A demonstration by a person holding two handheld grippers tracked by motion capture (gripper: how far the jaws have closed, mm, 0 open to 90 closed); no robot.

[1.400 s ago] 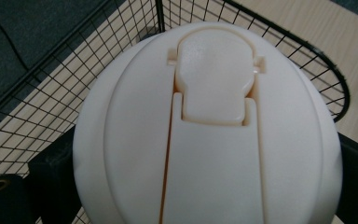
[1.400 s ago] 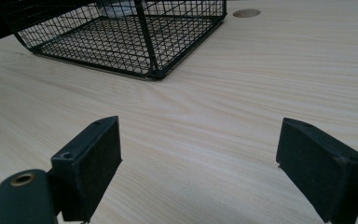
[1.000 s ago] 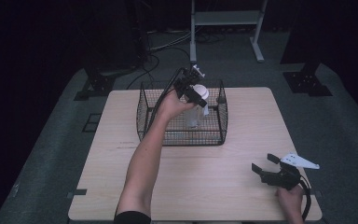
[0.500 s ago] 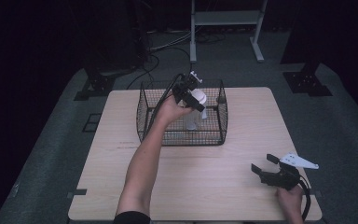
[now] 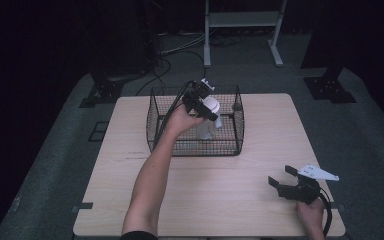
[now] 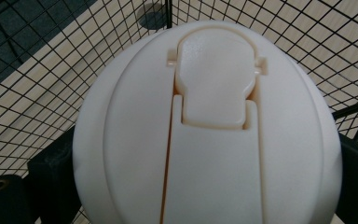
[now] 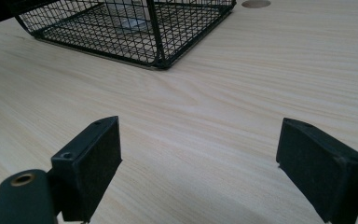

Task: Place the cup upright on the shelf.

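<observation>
- We see a pale wooden table (image 5: 230, 200) on grey carpet, in a dark room with a white metal frame (image 5: 242, 20) and loose cables (image 5: 180, 47) at the far side.
- A black wire basket (image 5: 230, 145) sits on the far half of the table, slightly left of centre.
- Inside it stands a clear bottle (image 5: 206, 129) with a white flip-top lid (image 6: 209, 140), upright.
- Our left gripper (image 5: 200, 102) reaches into the basket from above, its jaws closed on the lid (black pads press both sides in the left gripper view).
- Our right gripper (image 5: 287, 186) rests at the near right corner, well apart from the basket, jaws spread wide with bare wood between them.
- The bottle's body is hard to make out behind the mesh, and the lid hides everything beneath it in the left gripper view.
</observation>
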